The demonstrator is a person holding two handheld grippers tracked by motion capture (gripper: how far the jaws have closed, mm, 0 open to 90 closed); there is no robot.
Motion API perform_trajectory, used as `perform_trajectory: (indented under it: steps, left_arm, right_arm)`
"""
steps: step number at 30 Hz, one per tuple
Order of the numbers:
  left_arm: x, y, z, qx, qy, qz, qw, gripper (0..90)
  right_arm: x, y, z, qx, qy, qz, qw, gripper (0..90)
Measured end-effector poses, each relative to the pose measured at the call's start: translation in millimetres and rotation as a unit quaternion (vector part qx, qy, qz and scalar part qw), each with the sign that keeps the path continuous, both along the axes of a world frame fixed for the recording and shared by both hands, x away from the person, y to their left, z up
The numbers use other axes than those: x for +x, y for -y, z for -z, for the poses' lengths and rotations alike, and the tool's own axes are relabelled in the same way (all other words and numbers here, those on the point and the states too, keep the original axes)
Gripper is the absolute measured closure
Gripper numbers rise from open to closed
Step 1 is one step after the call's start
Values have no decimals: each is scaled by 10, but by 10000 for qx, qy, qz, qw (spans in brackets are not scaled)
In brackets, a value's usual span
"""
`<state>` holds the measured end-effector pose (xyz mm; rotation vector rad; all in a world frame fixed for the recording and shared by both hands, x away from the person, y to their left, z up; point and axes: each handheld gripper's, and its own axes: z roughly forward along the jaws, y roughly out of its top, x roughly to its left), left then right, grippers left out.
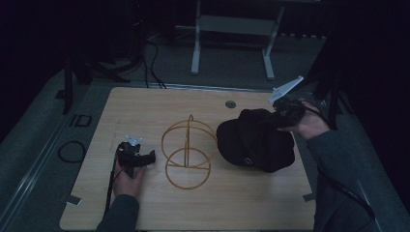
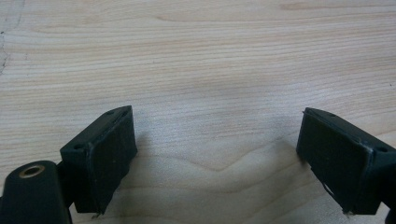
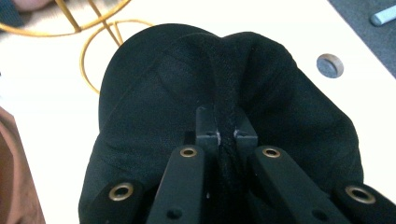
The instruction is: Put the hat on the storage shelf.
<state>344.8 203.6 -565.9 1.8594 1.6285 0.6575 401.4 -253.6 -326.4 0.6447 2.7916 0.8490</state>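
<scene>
Wire stand btwn grippers, mid-table.

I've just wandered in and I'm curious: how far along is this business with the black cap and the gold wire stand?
Done: the right gripper has pinched a fold of the black cap. In hand: the cap sits beside the gold wire stand, not on it. Left, probably: carrying the cap onto the stand and letting go. The left gripper hangs open over bare table.
</scene>
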Motion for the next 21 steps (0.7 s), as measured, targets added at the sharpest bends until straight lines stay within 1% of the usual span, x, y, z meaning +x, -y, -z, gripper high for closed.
perform_trajectory:
  steps: [1, 4, 5, 6, 8, 10, 11, 12, 13, 14, 15, 16, 21]
  left_arm:
    - [0, 0, 0, 1, 0, -1, 10000, 115]
    - [0, 0, 0, 0, -1, -2, 10000, 115]
    - [0, 0, 0, 0, -1, -2, 10000, 115]
    - [0, 0, 0, -1, 1, -1, 10000, 115]
    - [0, 0, 0, 0, -1, -2, 10000, 115]
    - [0, 0, 0, 0, 0, -2, 10000, 114]
    - [0, 0, 0, 0, 0, -2, 10000, 115]
    - [0, 0, 0, 0, -1, -2, 10000, 114]
    - [0, 0, 0, 0, -1, -2, 10000, 115]
    - [0, 0, 0, -1, 0, -3, 10000, 115]
    - [0, 0, 0, -1, 0, -3, 10000, 115]
    - [0, 1, 0, -1, -2, -3, 10000, 114]
    - [0, 0, -1, -1, -3, -2, 10000, 115]
  right_arm:
    - [10, 38, -38, 123, 17, 31, 9999, 862]
    - [17, 83, -82, 277, 33, 80, 9996, 861]
    - [17, 83, -82, 277, 33, 80, 9996, 861]
    - [18, 113, -115, 411, 54, 97, 9991, 861]
    - [18, 121, -127, 455, 66, 109, 9989, 861]
    - [22, 157, -169, 655, 89, 136, 9977, 861]
    - [22, 157, -169, 655, 89, 136, 9977, 861]
    - [28, 177, -191, 772, 93, 165, 9968, 861]
    - [28, 177, -191, 772, 93, 165, 9968, 861]
    - [33, 195, -211, 892, 106, 182, 9958, 862]
    - [33, 195, -211, 892, 106, 182, 9958, 862]
    - [36, 206, -231, 986, 115, 208, 9948, 862]
    - [40, 216, -266, 1102, 169, 213, 9935, 862]
